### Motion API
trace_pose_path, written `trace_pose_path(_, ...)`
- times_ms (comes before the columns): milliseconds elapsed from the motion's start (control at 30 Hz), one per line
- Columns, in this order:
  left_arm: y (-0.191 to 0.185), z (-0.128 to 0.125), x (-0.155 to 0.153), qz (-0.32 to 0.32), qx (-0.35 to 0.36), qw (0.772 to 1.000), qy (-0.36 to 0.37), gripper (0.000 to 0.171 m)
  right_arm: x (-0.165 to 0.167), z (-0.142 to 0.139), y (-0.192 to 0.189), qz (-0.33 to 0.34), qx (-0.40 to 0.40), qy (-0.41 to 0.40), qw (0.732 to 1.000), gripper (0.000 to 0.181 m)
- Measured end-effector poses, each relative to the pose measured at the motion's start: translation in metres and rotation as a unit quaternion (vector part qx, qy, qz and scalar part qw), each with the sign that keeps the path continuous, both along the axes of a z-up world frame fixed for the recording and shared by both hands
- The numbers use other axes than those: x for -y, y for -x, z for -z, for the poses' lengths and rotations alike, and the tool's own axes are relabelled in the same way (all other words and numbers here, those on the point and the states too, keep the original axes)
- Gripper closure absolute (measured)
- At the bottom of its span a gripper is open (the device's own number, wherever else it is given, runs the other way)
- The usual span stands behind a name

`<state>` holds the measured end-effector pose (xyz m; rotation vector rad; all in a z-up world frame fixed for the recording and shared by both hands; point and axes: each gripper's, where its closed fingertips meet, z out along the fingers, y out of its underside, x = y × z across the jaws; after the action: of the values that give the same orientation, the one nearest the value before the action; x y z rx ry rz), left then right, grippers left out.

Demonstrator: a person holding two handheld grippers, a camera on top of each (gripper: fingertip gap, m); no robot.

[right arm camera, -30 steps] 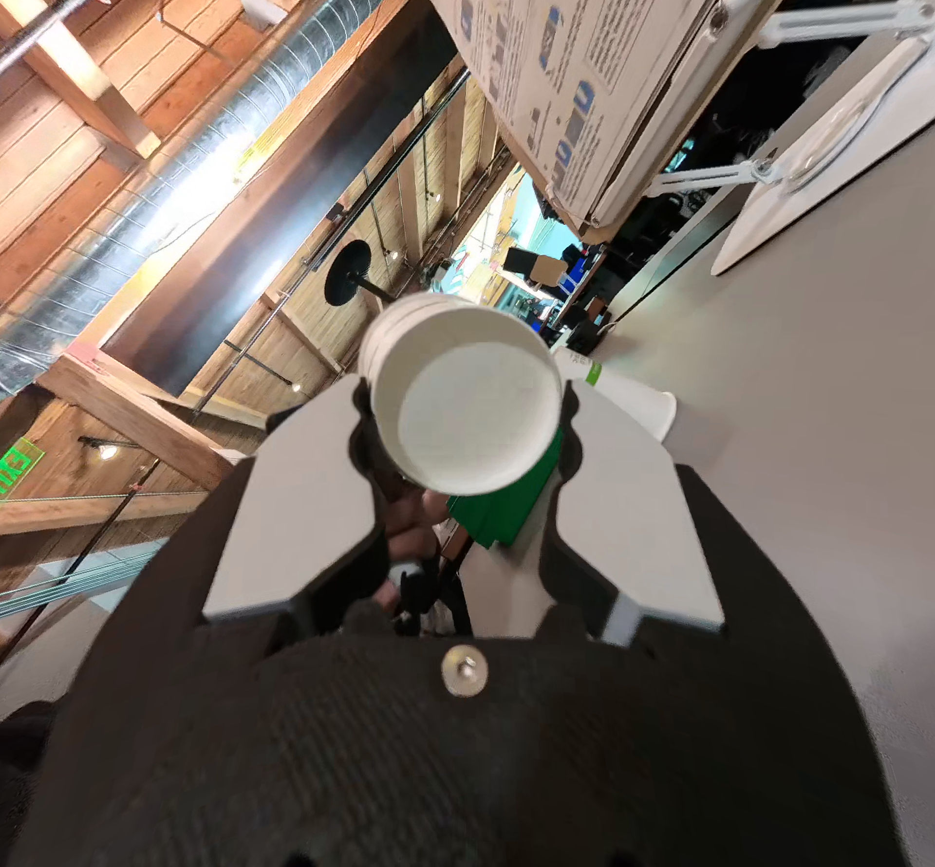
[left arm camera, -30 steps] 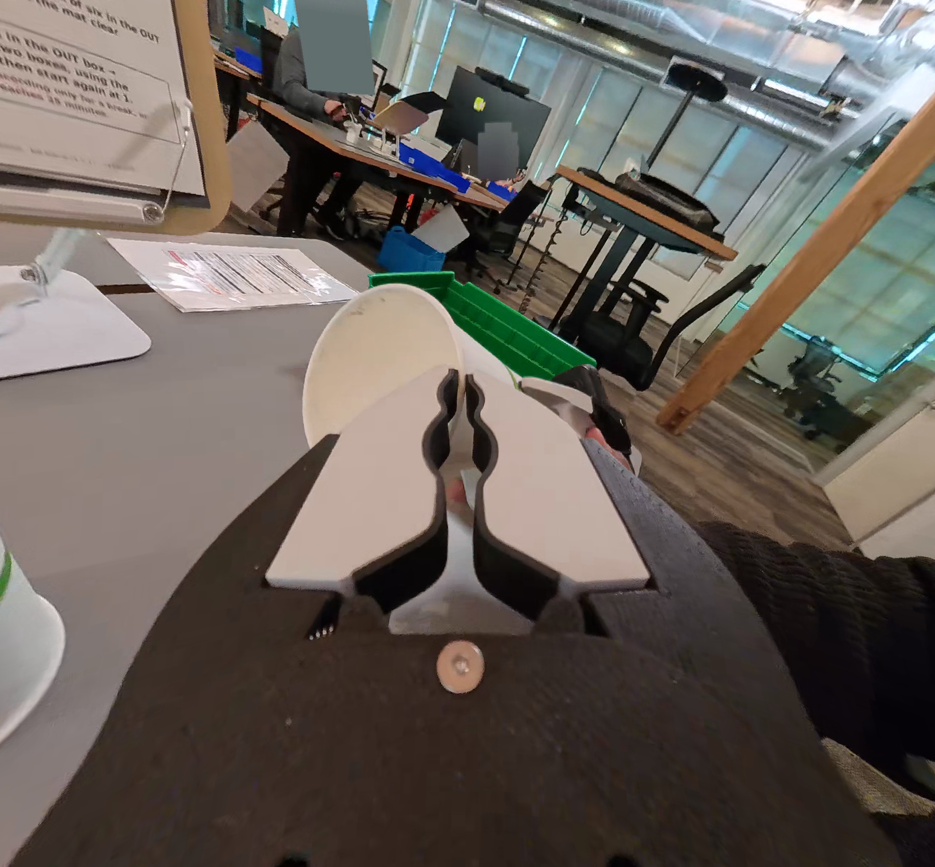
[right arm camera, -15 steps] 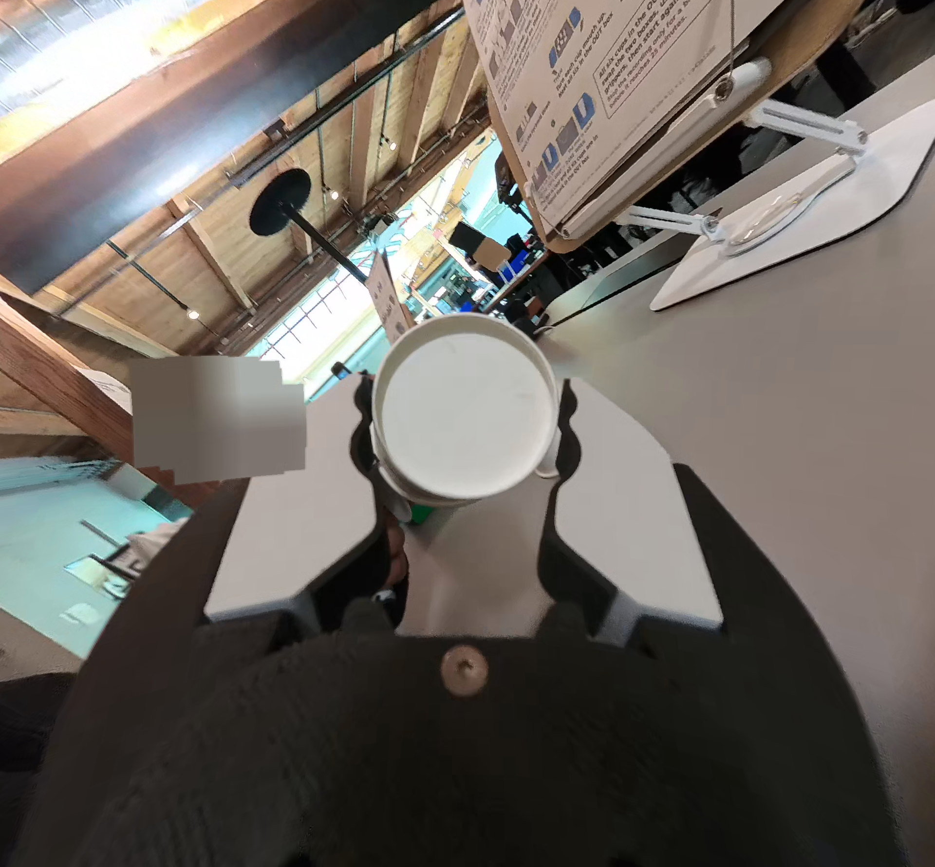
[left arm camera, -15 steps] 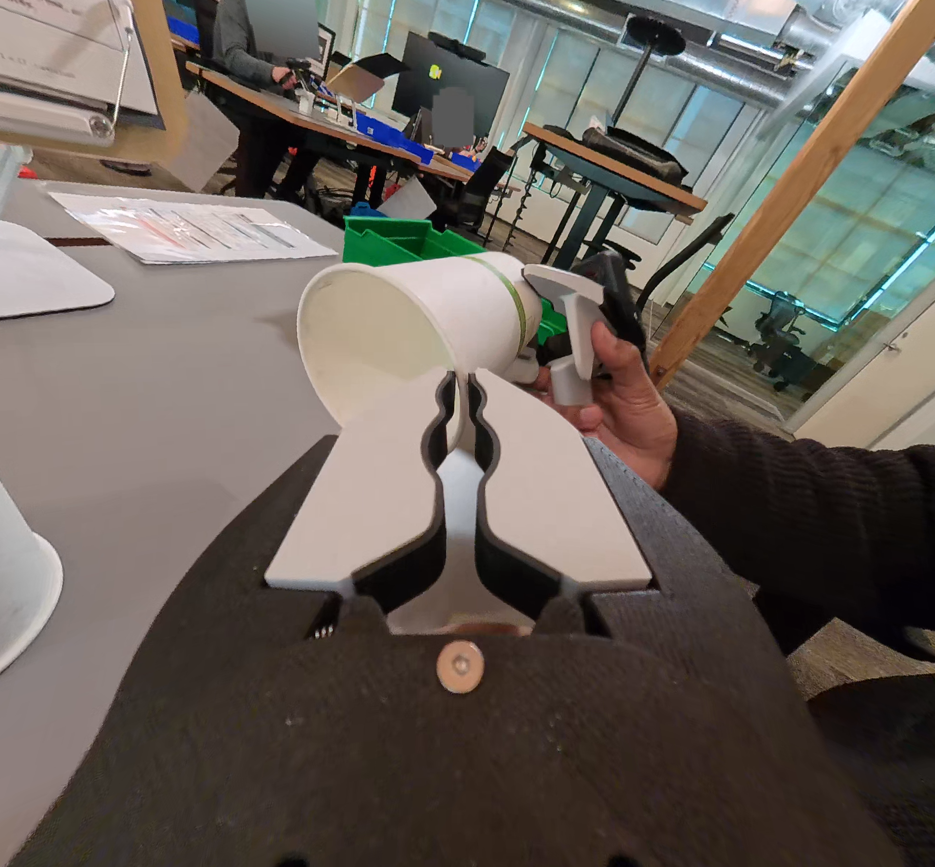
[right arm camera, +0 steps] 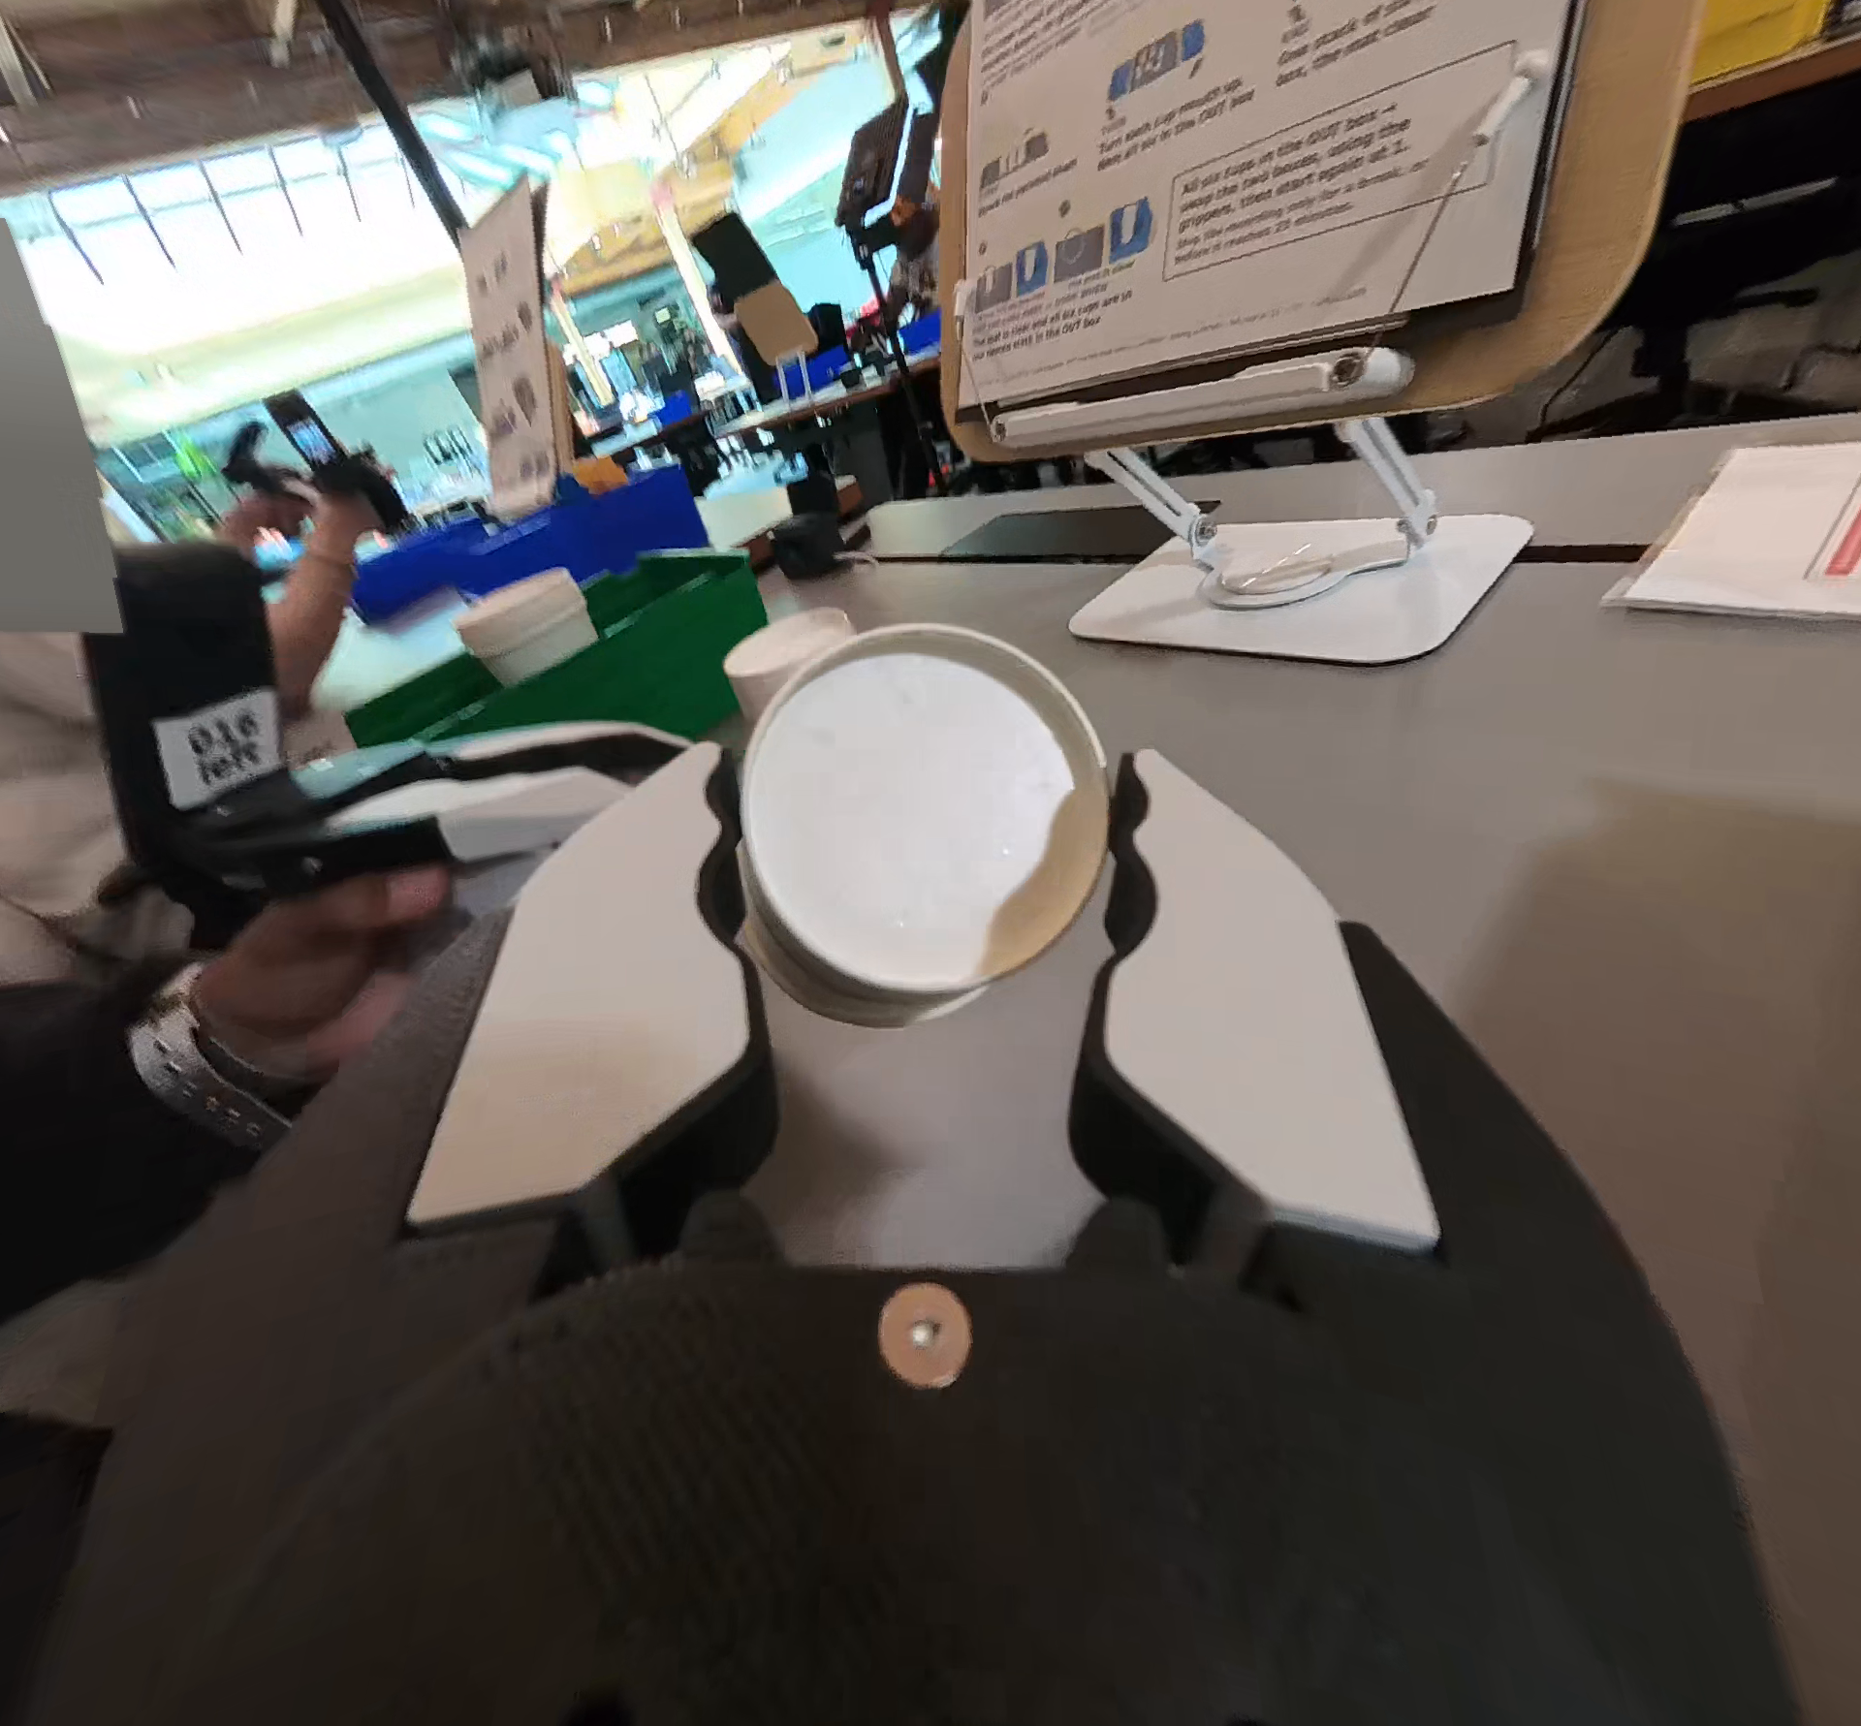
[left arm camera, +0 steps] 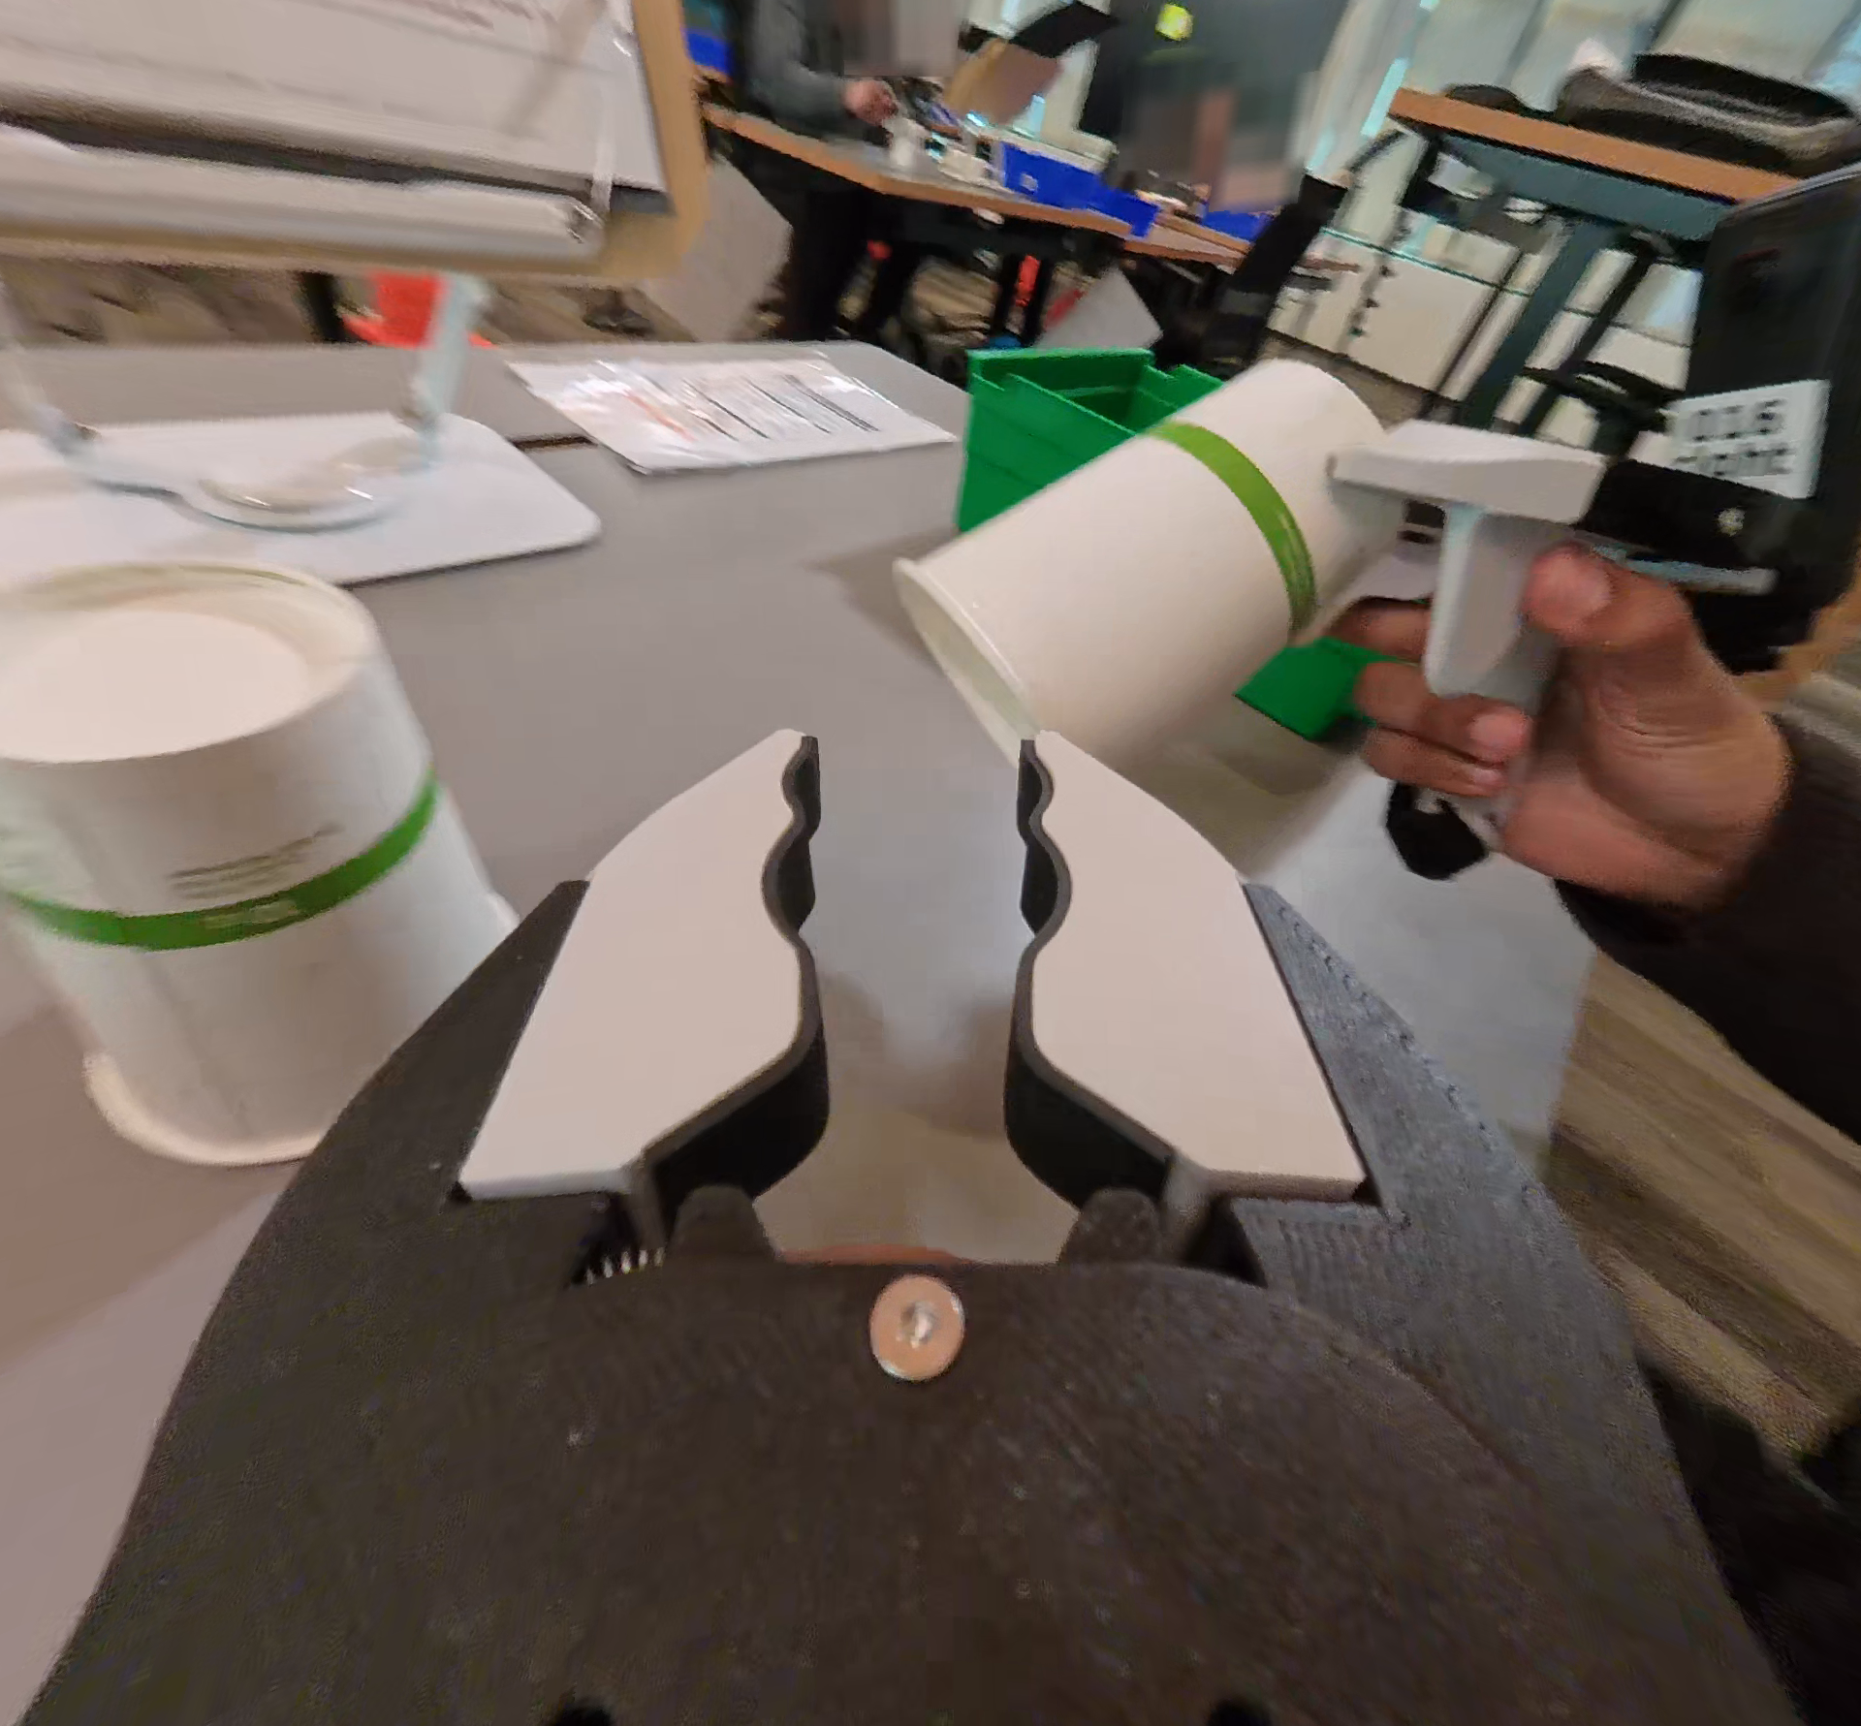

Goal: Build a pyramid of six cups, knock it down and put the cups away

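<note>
My right gripper [right arm camera: 921, 777] is shut on the base end of a white paper cup [right arm camera: 911, 822] with a green band, held on its side above the grey table [right arm camera: 1511, 822]. In the left wrist view the same cup [left arm camera: 1108, 570] lies level at the right with its mouth towards me, and a hand [left arm camera: 1631, 751] grips the right gripper's handle. My left gripper [left arm camera: 916, 756] is open and empty, its right fingertip just below the cup's rim. Another cup [left arm camera: 201, 822] stands upside down on the table to its left.
A green bin [left arm camera: 1047, 429] sits at the table's far right edge. In the right wrist view a second green bin [right arm camera: 645, 651] holds a cup [right arm camera: 524, 631], with an upside-down cup [right arm camera: 796, 656] beside it. A document stand [right arm camera: 1299, 590] and a laminated sheet [left arm camera: 725, 414] lie at the back.
My left gripper has opened, let go of the cup's rim and drawn back to the left. My right gripper has rolled level, still holding the cup.
</note>
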<state>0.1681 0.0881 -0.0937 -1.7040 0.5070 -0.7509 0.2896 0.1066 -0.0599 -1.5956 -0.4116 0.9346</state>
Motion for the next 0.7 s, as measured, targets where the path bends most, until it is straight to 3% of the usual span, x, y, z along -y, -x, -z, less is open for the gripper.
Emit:
trace_pose_path(167,0.04,-0.007,-0.008,-0.11,-0.005,0.993,-0.039,0.14,0.001,0.014,0.013,-0.004,0.106,-0.027,0.994,0.109)
trace_pose_path(233,0.067,-0.015,-0.014,-0.18,0.003,0.982,-0.063,0.15,-0.007,0.02,0.019,0.003,0.132,-0.029,0.991,0.109)
trace_pose_path(333,0.104,-0.008,-0.024,-0.257,-0.041,0.964,-0.061,0.151,-0.027,0.019,0.039,0.002,0.155,-0.008,0.988,0.109)
trace_pose_path(500,0.157,0.02,-0.038,-0.324,-0.106,0.94,-0.02,0.149,-0.067,0.008,0.08,-0.008,0.259,0.013,0.966,0.109)
trace_pose_path(700,0.187,0.043,-0.039,-0.334,-0.012,0.939,0.086,0.145,-0.094,0.025,0.113,-0.035,0.392,0.073,0.916,0.109)
